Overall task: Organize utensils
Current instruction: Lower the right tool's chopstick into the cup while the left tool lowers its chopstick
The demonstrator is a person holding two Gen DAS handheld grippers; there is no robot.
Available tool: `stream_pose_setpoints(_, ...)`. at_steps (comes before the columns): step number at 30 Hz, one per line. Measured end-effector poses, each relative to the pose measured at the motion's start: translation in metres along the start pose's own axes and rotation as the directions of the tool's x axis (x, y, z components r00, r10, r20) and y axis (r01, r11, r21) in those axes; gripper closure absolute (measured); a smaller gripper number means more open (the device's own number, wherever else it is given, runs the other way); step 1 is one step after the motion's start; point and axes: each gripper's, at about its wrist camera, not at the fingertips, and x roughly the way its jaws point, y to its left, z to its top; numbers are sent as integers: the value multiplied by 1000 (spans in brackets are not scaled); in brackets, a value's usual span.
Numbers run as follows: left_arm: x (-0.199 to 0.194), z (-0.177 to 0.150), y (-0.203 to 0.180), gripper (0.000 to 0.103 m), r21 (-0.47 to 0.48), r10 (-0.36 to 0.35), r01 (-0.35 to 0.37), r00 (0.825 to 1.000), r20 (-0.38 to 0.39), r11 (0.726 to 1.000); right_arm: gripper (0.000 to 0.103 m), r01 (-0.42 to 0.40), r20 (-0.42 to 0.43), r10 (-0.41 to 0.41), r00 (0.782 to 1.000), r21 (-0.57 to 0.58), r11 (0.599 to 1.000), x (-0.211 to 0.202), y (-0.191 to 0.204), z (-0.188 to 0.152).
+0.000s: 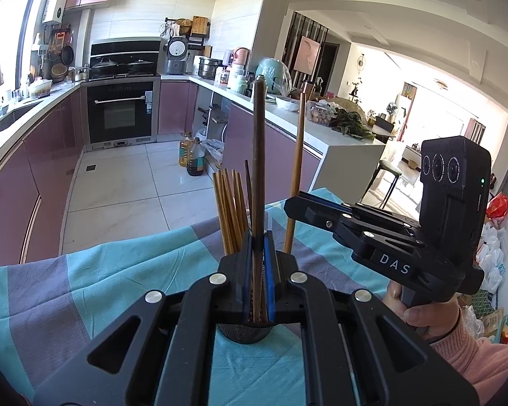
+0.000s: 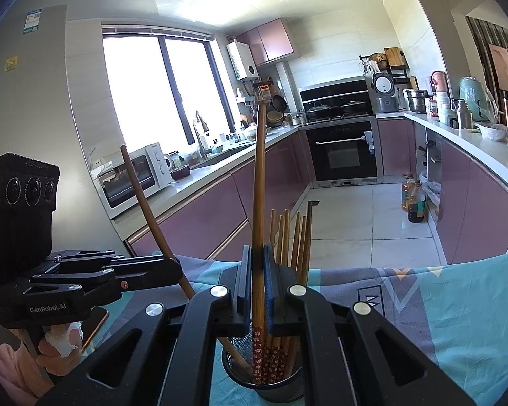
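Note:
My left gripper point(image 1: 258, 237) is shut on a dark brown chopstick point(image 1: 258, 155) that stands nearly upright, its lower end down in a black mesh holder point(image 1: 244, 335). In the right wrist view, the right gripper point(image 2: 258, 250) is shut on a lighter chopstick point(image 2: 259, 186) whose red flowered end sits inside the holder point(image 2: 277, 396). Several more chopsticks point(image 2: 294, 237) stand in the holder. The two grippers face the holder from either side: the right gripper point(image 1: 289, 203) grips its stick point(image 1: 299, 135), and the left gripper point(image 2: 176, 265) holds its stick point(image 2: 145, 203) tilted.
The holder stands on a table under a teal and grey cloth point(image 1: 118, 270), near its far edge. A flat phone-like object point(image 2: 96, 321) lies below the left gripper. Beyond are the kitchen floor, purple cabinets and oil bottles point(image 1: 191, 155). A person's hand point(image 1: 423, 318) holds the right gripper.

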Motion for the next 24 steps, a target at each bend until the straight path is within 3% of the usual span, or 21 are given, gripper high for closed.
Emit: stream_pose_setpoints(24, 28, 3, -4, 96, 11, 35, -35, 998, -56, 999, 97, 8, -15, -7, 1000, 13, 1000, 7, -4, -7)
